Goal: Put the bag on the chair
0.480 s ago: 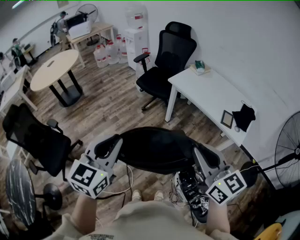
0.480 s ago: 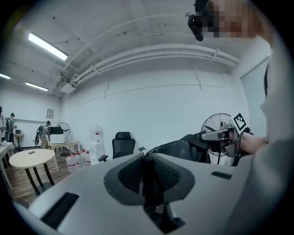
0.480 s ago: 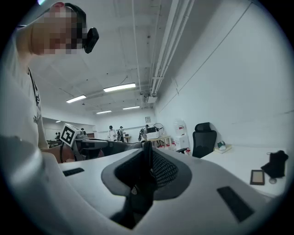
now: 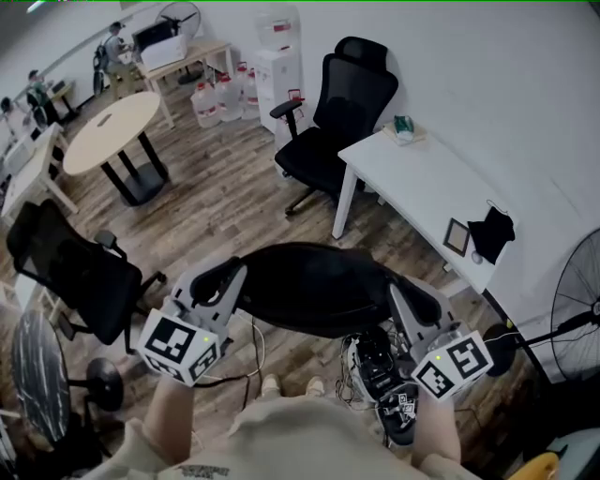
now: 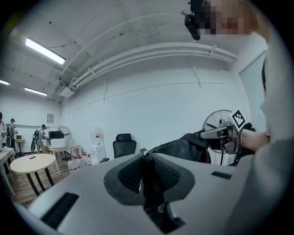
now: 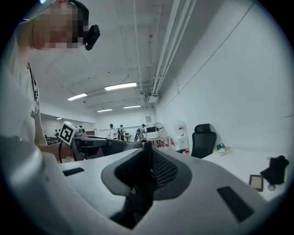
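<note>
Hanging between two grippers: one black bag (image 4: 319, 291), held in the air above the wooden floor (image 4: 225, 206). Left gripper (image 4: 228, 278): fingers closed on the bag's left end. Right gripper (image 4: 405, 302): fingers clamped on its right end. Black office chair (image 4: 339, 122): empty seat, beside the end edge of the white tabletop (image 4: 422, 192), well apart from the bag.

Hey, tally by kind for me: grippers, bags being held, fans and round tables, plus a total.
Grippers: 2 (left gripper, right gripper)
Bag, held: 1
Fans: 2 (near fan, far fan)
Round table: 1
Total: 6
</note>
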The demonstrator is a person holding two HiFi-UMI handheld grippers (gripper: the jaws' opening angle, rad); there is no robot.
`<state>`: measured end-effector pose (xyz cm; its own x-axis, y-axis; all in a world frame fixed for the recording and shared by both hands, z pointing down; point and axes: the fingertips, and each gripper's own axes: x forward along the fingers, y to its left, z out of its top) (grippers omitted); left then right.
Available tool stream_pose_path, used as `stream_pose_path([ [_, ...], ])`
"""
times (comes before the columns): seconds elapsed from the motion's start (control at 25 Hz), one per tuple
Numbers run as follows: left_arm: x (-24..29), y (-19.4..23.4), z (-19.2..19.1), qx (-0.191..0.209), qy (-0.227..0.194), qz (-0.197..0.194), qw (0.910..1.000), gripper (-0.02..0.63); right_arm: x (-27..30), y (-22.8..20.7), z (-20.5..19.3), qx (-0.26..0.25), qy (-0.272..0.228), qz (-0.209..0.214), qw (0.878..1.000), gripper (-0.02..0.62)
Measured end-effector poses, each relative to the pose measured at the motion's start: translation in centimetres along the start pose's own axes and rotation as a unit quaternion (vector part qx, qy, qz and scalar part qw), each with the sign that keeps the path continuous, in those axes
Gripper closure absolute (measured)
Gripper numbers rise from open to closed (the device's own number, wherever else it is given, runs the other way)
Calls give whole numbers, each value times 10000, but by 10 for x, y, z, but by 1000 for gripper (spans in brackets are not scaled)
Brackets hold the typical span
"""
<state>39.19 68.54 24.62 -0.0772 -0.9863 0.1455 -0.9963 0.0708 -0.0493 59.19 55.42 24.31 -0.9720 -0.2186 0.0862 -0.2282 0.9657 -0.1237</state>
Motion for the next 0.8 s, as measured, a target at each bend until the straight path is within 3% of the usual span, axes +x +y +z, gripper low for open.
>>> stream_pose_path([
  [0.44,32,-20,-10,240,-19,426,9988,546,1,-40,-6,-168,-48,-107,9998,528],
  [0.8,51,-20,-24,94,-24,597,9982,548,16,-62,-15,-318,-57,-96,9994,527],
])
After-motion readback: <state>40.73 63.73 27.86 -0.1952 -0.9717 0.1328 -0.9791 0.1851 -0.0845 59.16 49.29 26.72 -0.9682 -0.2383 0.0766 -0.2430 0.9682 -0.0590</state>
